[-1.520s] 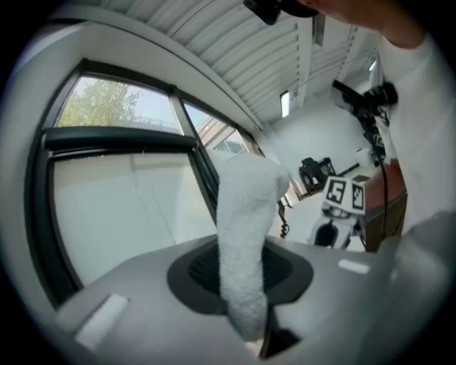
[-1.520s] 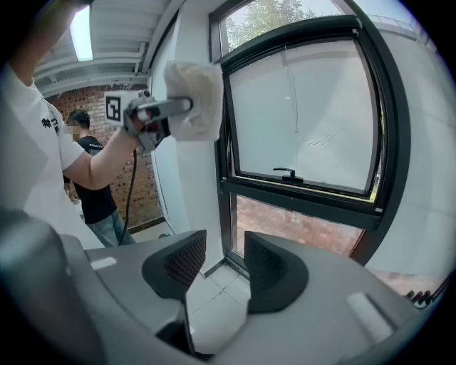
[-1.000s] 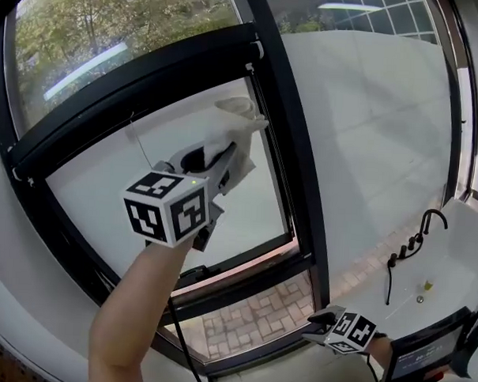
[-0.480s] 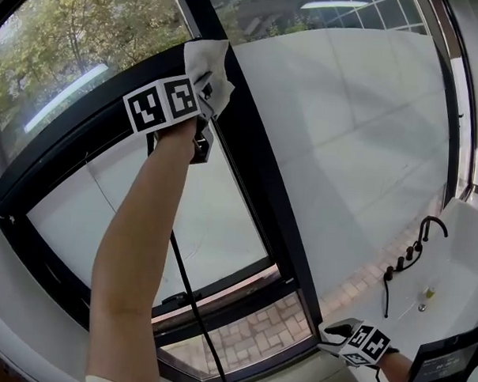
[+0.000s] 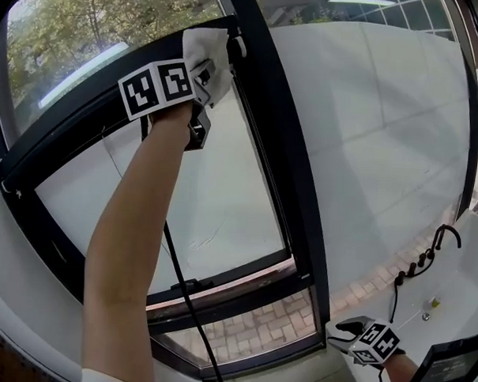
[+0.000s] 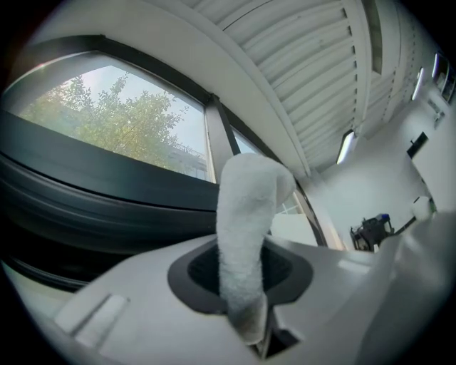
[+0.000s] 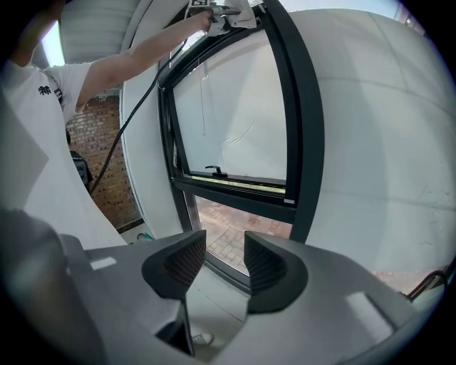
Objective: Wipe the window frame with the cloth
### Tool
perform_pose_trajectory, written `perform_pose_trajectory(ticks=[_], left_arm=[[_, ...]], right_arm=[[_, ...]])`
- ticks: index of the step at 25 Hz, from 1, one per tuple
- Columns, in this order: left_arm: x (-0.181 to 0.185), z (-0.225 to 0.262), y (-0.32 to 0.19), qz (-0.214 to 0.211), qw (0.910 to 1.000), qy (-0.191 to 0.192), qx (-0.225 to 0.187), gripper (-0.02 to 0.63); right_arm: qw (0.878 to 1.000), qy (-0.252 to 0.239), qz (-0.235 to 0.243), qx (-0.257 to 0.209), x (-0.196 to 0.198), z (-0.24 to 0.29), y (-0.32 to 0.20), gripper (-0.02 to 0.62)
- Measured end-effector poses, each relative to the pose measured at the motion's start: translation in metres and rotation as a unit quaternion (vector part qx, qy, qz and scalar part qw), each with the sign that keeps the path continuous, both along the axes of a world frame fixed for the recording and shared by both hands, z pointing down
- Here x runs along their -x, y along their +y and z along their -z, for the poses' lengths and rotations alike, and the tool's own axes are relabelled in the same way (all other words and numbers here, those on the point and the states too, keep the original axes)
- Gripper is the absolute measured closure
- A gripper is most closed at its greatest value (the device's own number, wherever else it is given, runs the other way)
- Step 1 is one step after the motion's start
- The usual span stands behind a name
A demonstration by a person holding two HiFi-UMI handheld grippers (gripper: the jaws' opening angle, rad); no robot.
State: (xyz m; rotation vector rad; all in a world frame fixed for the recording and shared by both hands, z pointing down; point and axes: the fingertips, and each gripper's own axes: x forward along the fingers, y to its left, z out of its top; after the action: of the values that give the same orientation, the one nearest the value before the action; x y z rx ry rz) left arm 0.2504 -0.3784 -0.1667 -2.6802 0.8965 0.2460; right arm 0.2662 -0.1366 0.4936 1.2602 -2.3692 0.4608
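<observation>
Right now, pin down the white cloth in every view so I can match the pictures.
Head view: cloth top centre, against the window frame's upper corner.
Left gripper view: centre, clamped in the left tool.
Right gripper view: tiny, top edge.
Shared landmark: the black window frame.

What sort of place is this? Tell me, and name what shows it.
Likely a bathroom beside a big window: a white tub or basin with a black faucet, a black window frame, and brick paving outside.
</observation>
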Motion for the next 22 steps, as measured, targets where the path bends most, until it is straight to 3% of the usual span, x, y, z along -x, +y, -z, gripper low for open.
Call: perform_pose_trajectory(ticks=[22], left_arm=[[0.28, 0.015, -0.017, 0.103, 0.9947, 0.005, -0.002, 0.509]], right_arm=[[0.993, 0.028, 0.113, -0.009, 0.162, 0.014, -0.049, 0.426]])
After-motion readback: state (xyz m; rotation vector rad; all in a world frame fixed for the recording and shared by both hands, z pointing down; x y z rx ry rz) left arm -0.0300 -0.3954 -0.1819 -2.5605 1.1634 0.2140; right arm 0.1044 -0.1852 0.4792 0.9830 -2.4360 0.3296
